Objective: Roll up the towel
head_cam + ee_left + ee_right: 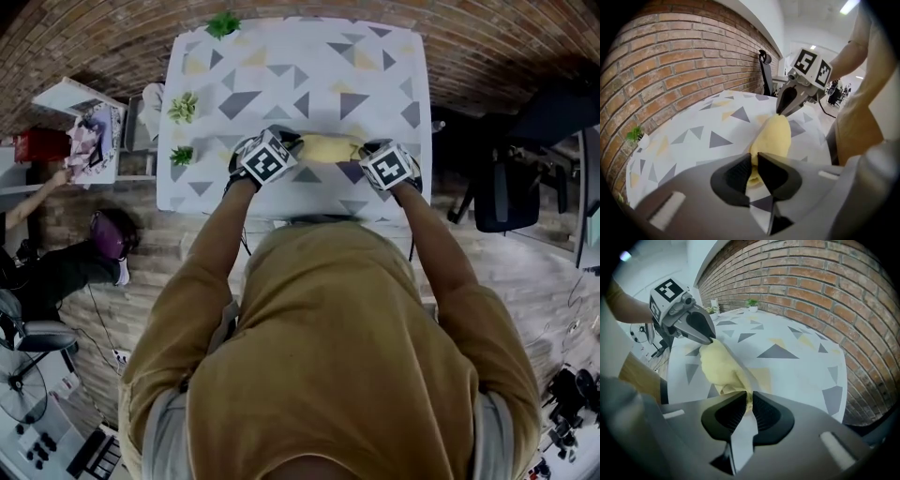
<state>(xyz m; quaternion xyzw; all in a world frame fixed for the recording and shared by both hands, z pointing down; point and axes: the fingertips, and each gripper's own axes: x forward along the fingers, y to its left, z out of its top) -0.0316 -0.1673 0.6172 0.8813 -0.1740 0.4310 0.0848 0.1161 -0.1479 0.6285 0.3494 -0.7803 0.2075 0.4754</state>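
Risk: the towel (330, 147) could slacken or go cone-shaped if either thin pinch slips, or if one end turns more than the other
Left gripper (754, 157): jaws nearly together on the towel's left end; arm (214, 246) stretched forward, tool tipped steeply down
Towel: yellow roll on the table (281, 56), near its front edge
Right gripper (749, 395): narrow pinch on the right end; same reach and downward tip

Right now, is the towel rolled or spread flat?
Rolled: the towel is a bunched tube, left gripper and right gripper clamped on its two ends.
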